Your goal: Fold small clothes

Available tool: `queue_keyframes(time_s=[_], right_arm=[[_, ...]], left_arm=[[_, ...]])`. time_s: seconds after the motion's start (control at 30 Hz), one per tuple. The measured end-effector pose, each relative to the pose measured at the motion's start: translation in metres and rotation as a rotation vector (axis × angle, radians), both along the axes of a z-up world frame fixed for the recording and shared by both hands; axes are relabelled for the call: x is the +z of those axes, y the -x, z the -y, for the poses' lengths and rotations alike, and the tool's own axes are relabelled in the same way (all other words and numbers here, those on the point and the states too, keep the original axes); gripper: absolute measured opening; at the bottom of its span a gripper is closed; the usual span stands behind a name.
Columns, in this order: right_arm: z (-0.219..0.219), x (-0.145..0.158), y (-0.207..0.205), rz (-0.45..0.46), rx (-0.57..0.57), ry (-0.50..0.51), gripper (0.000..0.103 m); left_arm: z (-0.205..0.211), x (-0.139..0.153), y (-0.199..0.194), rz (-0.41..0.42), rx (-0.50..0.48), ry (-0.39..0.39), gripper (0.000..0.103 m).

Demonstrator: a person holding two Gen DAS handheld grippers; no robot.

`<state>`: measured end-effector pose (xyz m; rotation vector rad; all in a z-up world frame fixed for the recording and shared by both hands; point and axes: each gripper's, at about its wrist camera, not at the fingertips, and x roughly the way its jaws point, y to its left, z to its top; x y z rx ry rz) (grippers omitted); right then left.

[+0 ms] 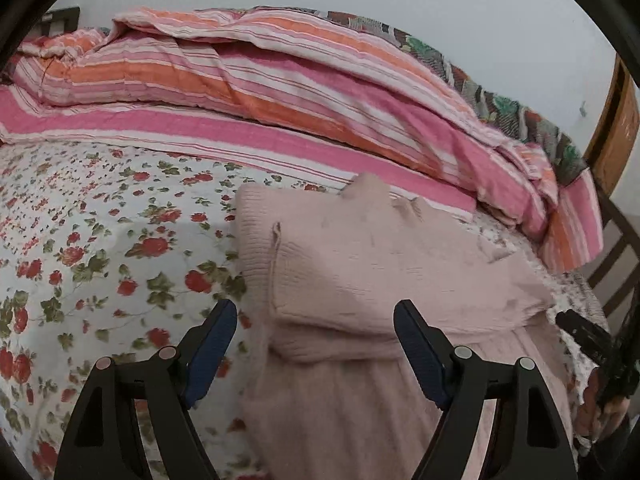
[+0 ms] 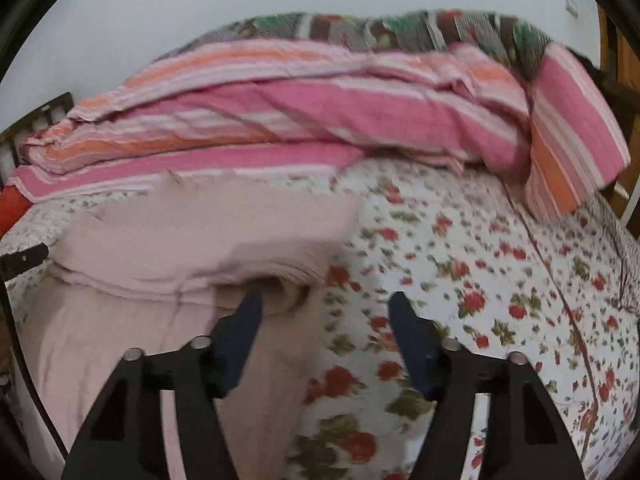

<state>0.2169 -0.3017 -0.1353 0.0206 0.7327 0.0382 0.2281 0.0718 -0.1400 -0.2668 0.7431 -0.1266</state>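
Observation:
A pale pink knit garment (image 1: 380, 260) lies on the floral bedsheet (image 1: 100, 240) with its top part folded over the lower part. My left gripper (image 1: 316, 314) hovers over the garment's near left portion, open, its blue pads apart and pressing on nothing. In the right wrist view the same garment (image 2: 180, 236) fills the left half. My right gripper (image 2: 325, 306) stands open at the garment's right edge. Its left finger (image 2: 244, 328) is over the fabric by a rolled fold and its right finger (image 2: 408, 332) is over bare sheet. This view is motion-blurred.
A bunched pink, orange and white striped quilt (image 1: 280, 92) runs along the far side of the bed, with a dark patterned blanket (image 2: 400, 28) behind it. A wooden door (image 1: 616, 120) and dark bed rails (image 1: 616, 256) stand at the right. The floral sheet (image 2: 500, 280) extends right.

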Motion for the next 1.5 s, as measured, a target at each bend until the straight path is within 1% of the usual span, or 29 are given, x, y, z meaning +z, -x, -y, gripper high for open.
queue_keyframes(time_s=[0.07,0.1,0.13,0.2,0.23,0.27,0.3,0.33,0.37,0.5,0.57,0.63,0.7,0.77,0.8,0.83,0.9,0.93,0.97,1.0,1.03,1.07,1.13,1.2,1.27,1.33,1.4,1.5], right_arm=[[-0.007,-0.003,-0.013,-0.022,0.025,-0.02,0.063],[-0.014,-0.007,-0.021,-0.052,0.05,-0.004,0.063],[-0.021,-0.012,-0.029,-0.07,0.06,0.023,0.06],[-0.024,-0.022,-0.04,-0.074,0.031,0.061,0.047],[-0.018,-0.024,-0.041,-0.072,-0.006,0.059,0.034],[-0.008,-0.024,-0.04,-0.065,-0.03,0.013,0.035],[0.005,-0.026,-0.038,-0.063,-0.051,-0.063,0.036],[0.013,-0.029,-0.038,-0.074,-0.066,-0.106,0.041],[0.017,-0.032,-0.037,-0.089,-0.064,-0.127,0.041],[0.015,-0.021,-0.017,-0.059,-0.017,-0.064,0.043],[0.018,-0.015,-0.005,-0.026,-0.01,-0.053,0.043],[0.023,-0.008,0.007,0.009,-0.011,-0.054,0.044],[0.028,-0.001,0.01,0.039,-0.001,-0.092,0.045],[0.029,0.004,0.005,0.051,0.002,-0.118,0.045],[0.027,0.006,0.002,0.06,0.009,-0.133,0.045],[0.024,0.008,-0.002,0.067,0.014,-0.144,0.045],[0.015,0.005,-0.015,0.056,0.014,-0.144,0.049],[0.01,-0.001,-0.024,0.028,0.009,-0.131,0.049],[0.009,-0.007,-0.031,0.005,0.001,-0.115,0.049],[0.006,-0.019,-0.041,-0.052,-0.03,-0.067,0.049],[0.005,-0.025,-0.045,-0.076,-0.043,-0.059,0.049],[0.007,-0.032,-0.046,-0.084,-0.048,-0.076,0.05],[0.009,-0.032,-0.044,-0.07,-0.06,-0.08,0.052],[0.006,-0.033,-0.043,-0.061,-0.071,-0.048,0.054],[0.0,-0.033,-0.042,-0.059,-0.067,-0.015,0.054],[-0.003,-0.034,-0.043,-0.066,-0.051,0.0,0.055],[0.001,-0.035,-0.043,-0.068,-0.045,-0.028,0.055],[0.006,-0.036,-0.044,-0.076,-0.047,-0.071,0.056]], left_arm=[[0.007,0.0,-0.001,0.005,0.015,-0.036,0.079],[0.008,0.001,0.0,0.004,0.025,-0.05,0.079],[0.008,0.002,0.0,0.002,0.029,-0.059,0.079],[0.008,0.002,0.0,-0.011,0.03,-0.076,0.079],[0.008,0.001,0.0,-0.023,0.033,-0.097,0.079],[0.008,0.001,0.001,-0.027,0.038,-0.117,0.079],[0.007,0.001,0.001,-0.028,0.042,-0.134,0.079],[0.006,0.001,0.002,-0.027,0.046,-0.15,0.079],[0.005,0.002,0.002,-0.027,0.044,-0.15,0.078],[0.002,0.009,0.0,-0.009,-0.011,-0.069,0.074],[0.004,0.011,-0.002,0.006,-0.054,-0.057,0.066],[0.008,0.009,-0.007,0.009,-0.071,-0.066,0.062],[0.01,0.005,-0.016,-0.013,-0.062,-0.062,0.057],[0.009,-0.004,-0.026,-0.056,-0.036,-0.039,0.048],[0.009,-0.007,-0.028,-0.064,-0.026,-0.036,0.047],[0.009,-0.009,-0.03,-0.071,-0.009,-0.043,0.043],[0.01,-0.01,-0.031,-0.066,0.003,-0.061,0.031],[0.01,-0.008,-0.03,-0.051,0.004,-0.074,0.016],[0.009,-0.006,-0.029,-0.035,0.005,-0.075,0.014],[0.006,-0.002,-0.025,-0.007,0.014,-0.069,0.014],[0.005,-0.002,-0.025,0.001,0.023,-0.073,0.014],[0.005,-0.004,-0.024,0.002,0.033,-0.092,0.014],[0.006,-0.014,-0.029,-0.024,0.024,-0.121,0.014],[0.006,-0.019,-0.029,-0.025,0.023,-0.121,0.016],[0.007,-0.019,-0.029,-0.021,0.015,-0.129,0.023],[0.012,-0.021,-0.03,-0.027,0.011,-0.159,0.024],[0.015,-0.021,-0.03,-0.027,0.013,-0.179,0.025],[0.015,-0.022,-0.031,-0.027,0.018,-0.176,0.025]])
